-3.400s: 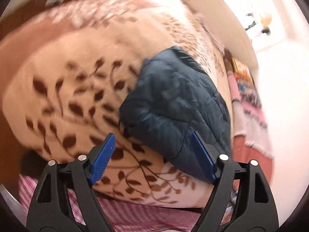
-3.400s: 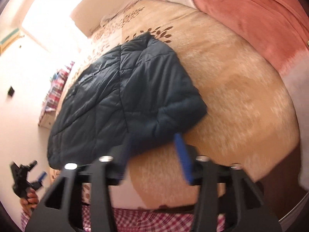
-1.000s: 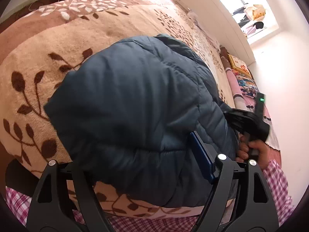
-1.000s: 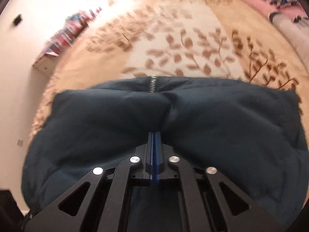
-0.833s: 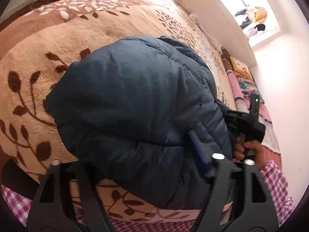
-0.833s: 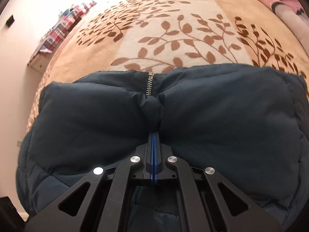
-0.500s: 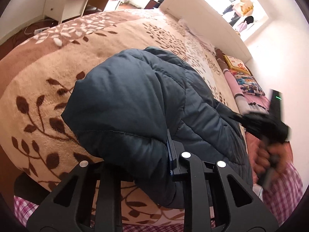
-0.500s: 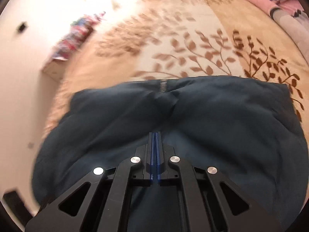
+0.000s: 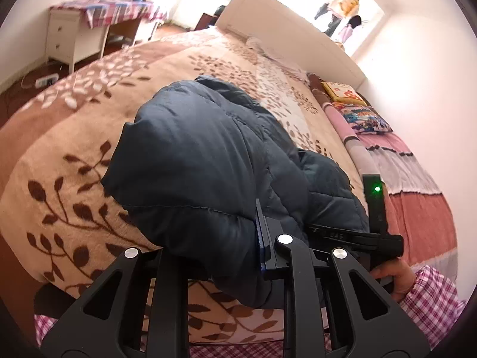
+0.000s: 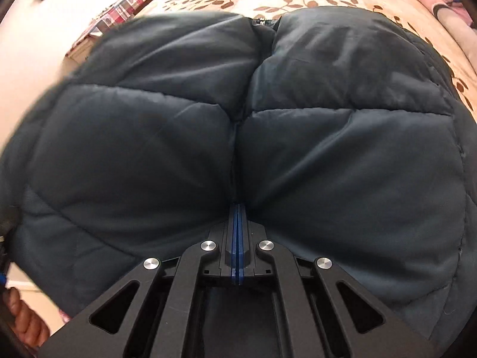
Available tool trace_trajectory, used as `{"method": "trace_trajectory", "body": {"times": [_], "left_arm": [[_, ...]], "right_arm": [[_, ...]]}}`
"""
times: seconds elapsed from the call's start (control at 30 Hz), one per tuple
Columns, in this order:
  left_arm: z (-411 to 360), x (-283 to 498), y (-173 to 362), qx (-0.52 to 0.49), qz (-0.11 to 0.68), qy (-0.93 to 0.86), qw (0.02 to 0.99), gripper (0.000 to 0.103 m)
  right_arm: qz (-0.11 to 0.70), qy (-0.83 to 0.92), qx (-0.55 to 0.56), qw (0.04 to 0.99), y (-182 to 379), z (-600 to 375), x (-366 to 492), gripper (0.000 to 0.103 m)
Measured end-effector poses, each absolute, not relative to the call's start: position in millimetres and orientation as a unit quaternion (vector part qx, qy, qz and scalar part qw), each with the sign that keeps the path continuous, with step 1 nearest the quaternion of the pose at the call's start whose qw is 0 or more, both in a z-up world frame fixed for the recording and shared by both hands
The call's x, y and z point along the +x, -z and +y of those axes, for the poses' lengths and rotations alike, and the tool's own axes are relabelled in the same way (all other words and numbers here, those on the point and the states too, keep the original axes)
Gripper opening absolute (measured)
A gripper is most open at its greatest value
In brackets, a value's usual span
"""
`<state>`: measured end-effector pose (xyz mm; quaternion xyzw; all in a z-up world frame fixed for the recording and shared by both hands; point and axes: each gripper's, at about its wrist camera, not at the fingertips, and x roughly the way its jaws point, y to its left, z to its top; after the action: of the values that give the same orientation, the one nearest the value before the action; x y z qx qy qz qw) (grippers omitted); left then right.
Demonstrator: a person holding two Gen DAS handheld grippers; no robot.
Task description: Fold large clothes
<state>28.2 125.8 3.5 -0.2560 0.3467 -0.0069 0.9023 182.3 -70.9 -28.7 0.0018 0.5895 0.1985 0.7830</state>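
Observation:
A dark navy quilted puffer jacket [image 9: 208, 161] lies bunched on a beige bed blanket with brown leaves [image 9: 59, 161]. My left gripper [image 9: 258, 238] is shut on the jacket's near edge; its left finger is hidden under the fabric. My right gripper [image 10: 237, 208] is shut on the jacket [image 10: 179, 137] at the centre zipper seam, and the fabric fills that view. The right gripper [image 9: 351, 235] also shows in the left wrist view at the jacket's right side, held by a hand.
A white headboard [image 9: 292, 29] stands at the far end of the bed. Pillows and folded pink bedding [image 9: 402, 185] lie along the right side. A white nightstand [image 9: 68, 35] stands at the far left. A plaid sleeve [image 9: 429, 295] shows at lower right.
My left gripper has shut on the jacket's near edge. The jacket has been lifted and drawn closer; in the right wrist view it now covers nearly the whole frame.

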Motion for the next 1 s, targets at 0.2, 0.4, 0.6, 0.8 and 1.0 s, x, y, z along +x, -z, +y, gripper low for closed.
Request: {"method": "trace_trajectory", "body": {"times": [0.2, 0.4, 0.6, 0.8, 1.0], "left_arm": [[127, 27, -15, -0.254, 0.339, 0.008, 0.906, 0.020], [125, 26, -24, -0.244, 0.330, 0.014, 0.912, 0.019], [124, 24, -28, -0.241, 0.335, 0.021, 0.910, 0.019], [99, 17, -42, -0.200, 0.326, 0.029, 0.924, 0.019], [75, 15, -70, -0.161, 0.303, 0.044, 0.938, 0.019]], "right_arm": [[0.583, -0.198, 0.041, 0.787, 11, -84, 175, 0.000], [0.546, -0.237, 0.053, 0.802, -35, -113, 102, 0.001], [0.587, -0.253, 0.052, 0.767, 12, -102, 80, 0.001], [0.595, -0.253, 0.044, 0.761, 33, -89, 97, 0.000], [0.592, -0.246, 0.072, 0.764, 20, -102, 90, 0.001]]}}
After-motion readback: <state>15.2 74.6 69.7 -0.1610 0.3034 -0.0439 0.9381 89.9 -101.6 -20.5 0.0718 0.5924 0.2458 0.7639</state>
